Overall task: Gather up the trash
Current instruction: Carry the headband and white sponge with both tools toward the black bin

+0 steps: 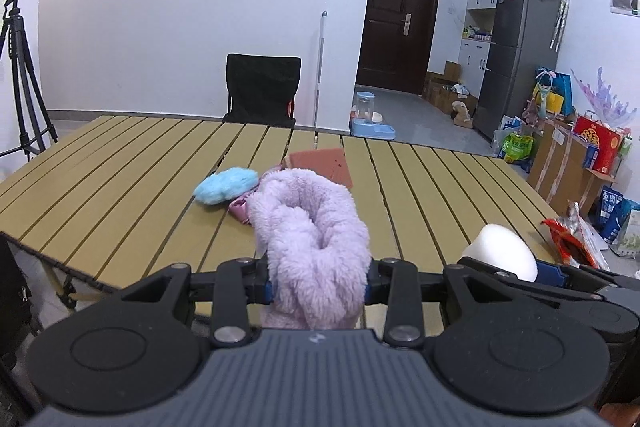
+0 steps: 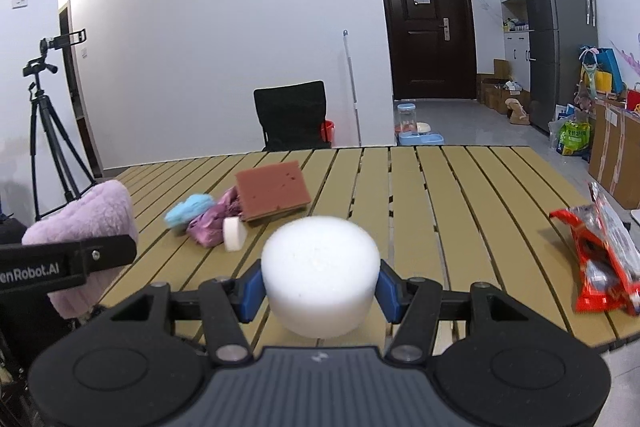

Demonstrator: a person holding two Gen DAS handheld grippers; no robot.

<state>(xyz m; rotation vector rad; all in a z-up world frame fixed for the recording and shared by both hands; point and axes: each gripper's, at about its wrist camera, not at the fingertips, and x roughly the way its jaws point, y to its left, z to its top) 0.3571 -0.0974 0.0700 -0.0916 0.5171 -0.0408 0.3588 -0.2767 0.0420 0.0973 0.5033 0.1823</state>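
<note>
My left gripper (image 1: 318, 287) is shut on a fluffy lilac cloth (image 1: 312, 227), which bulges up between its fingers; the same cloth (image 2: 88, 219) shows at the left of the right wrist view. My right gripper (image 2: 320, 289) is shut on a white foam cylinder (image 2: 320, 267), also seen at the right in the left wrist view as a white foam cylinder (image 1: 500, 251). Both are held above the near edge of the slatted table (image 2: 440, 195). On the table lie a brown sponge (image 2: 272, 189), a blue fluffy piece (image 2: 188, 209), a crumpled pink wrapper (image 2: 212, 223), a small white disc (image 2: 234, 233) and a red snack bag (image 2: 600, 259).
A black chair (image 2: 294, 115) stands behind the table. A camera tripod (image 2: 48, 131) is at the left, a mop handle (image 2: 352, 87) leans on the wall. A pet feeder (image 2: 416, 131), a fridge (image 2: 556, 35) and cardboard boxes (image 2: 612, 155) crowd the right side.
</note>
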